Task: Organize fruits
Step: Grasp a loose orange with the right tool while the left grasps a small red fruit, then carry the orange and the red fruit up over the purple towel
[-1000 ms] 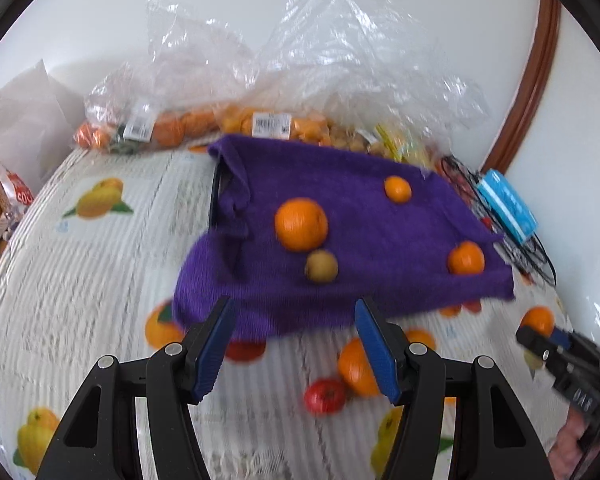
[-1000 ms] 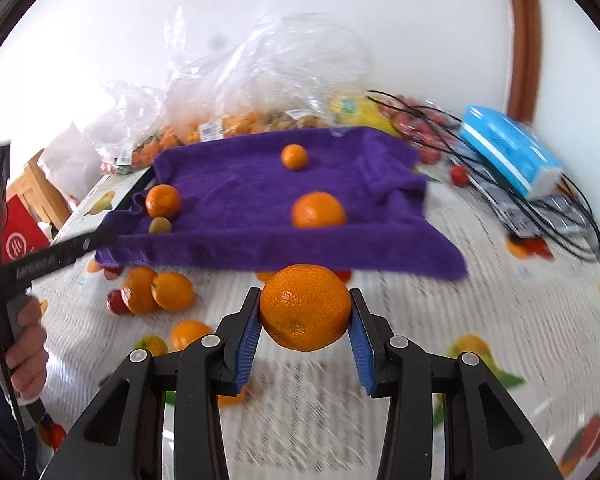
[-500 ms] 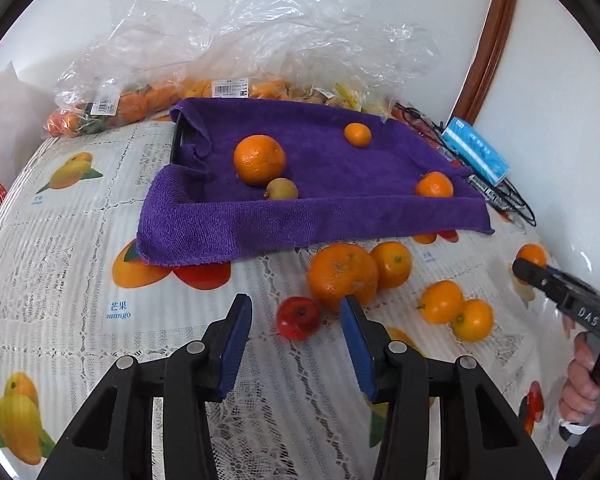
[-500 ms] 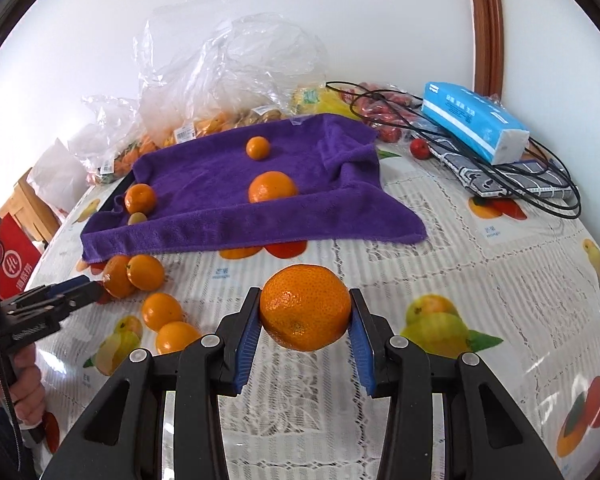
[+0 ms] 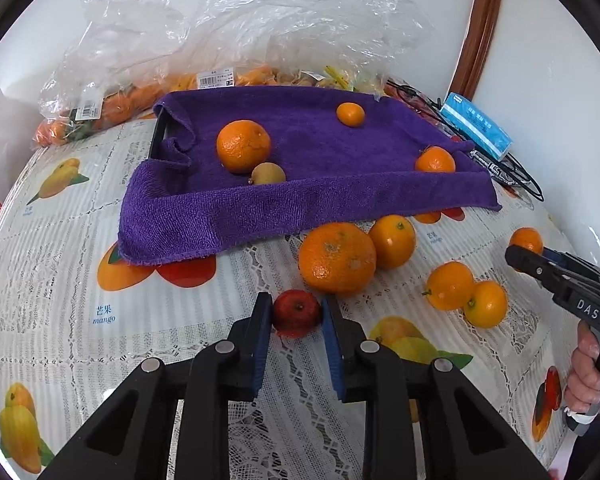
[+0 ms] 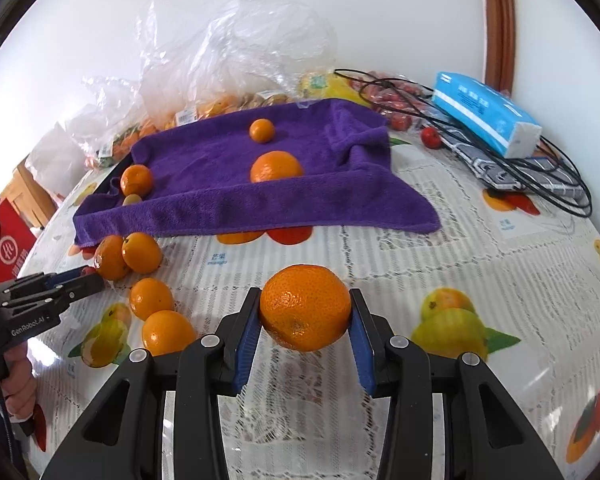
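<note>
Now clamped on the red fruit [image 5: 296, 312], left gripper [image 5: 296, 314] abuts a large orange [image 5: 337, 258]; right gripper [image 6: 305, 314] clasps a mandarin [image 6: 305, 312].

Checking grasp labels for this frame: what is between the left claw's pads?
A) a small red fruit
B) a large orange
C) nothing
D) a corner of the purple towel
A: the left claw has its blue pads pressed on either side of the small red fruit on the tablecloth, just in front of the large orange, which sits outside the pads.
</note>
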Motion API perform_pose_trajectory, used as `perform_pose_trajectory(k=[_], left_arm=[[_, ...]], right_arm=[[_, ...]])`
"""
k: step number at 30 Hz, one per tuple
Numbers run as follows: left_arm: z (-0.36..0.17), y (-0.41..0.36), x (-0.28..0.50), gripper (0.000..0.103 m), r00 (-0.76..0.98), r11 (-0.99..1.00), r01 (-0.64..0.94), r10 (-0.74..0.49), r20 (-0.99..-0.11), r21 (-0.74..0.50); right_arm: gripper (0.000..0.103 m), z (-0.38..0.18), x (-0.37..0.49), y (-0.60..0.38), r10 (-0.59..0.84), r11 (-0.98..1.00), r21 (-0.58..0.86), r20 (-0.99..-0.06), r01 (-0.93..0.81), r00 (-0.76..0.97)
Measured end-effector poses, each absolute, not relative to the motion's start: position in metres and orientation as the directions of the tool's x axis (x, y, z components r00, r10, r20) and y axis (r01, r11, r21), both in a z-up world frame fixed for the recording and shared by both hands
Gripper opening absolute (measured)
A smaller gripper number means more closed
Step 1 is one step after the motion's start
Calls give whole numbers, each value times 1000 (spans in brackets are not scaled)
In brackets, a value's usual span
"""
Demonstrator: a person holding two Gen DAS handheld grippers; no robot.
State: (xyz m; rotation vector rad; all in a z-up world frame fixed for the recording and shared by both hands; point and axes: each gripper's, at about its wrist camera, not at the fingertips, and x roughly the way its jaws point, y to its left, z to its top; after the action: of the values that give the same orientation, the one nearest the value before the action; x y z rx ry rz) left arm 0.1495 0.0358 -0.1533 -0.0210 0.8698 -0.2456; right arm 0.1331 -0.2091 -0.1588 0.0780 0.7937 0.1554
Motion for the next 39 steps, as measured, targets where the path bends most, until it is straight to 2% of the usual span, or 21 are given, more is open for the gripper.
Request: perform_pose_trajectory(k=[11, 16, 20, 27, 39], left_arm=[[-154, 34, 150, 24, 620, 974, 204, -205, -758, -97], [-155, 40, 151, 24, 615, 970, 203, -232, -753, -133], [-154, 32, 149, 24, 621, 976, 202, -189, -760, -78], [-154, 30, 149, 24, 627, 978, 200, -171, -760, -55], [-146, 35, 140, 24, 650, 972, 218, -215, -729, -93]], right_arm=[[42, -172, 144, -198, 194, 981, 128, -744, -149, 640], [42, -172, 144, -196, 187, 982, 114, -748, -153, 637], [42, -172, 144, -194, 178, 983, 103, -750, -154, 636], [43, -173, 144, -190, 151, 986, 66, -756, -155, 636], [42, -169, 140, -196, 156, 986, 84, -737, -141, 658]])
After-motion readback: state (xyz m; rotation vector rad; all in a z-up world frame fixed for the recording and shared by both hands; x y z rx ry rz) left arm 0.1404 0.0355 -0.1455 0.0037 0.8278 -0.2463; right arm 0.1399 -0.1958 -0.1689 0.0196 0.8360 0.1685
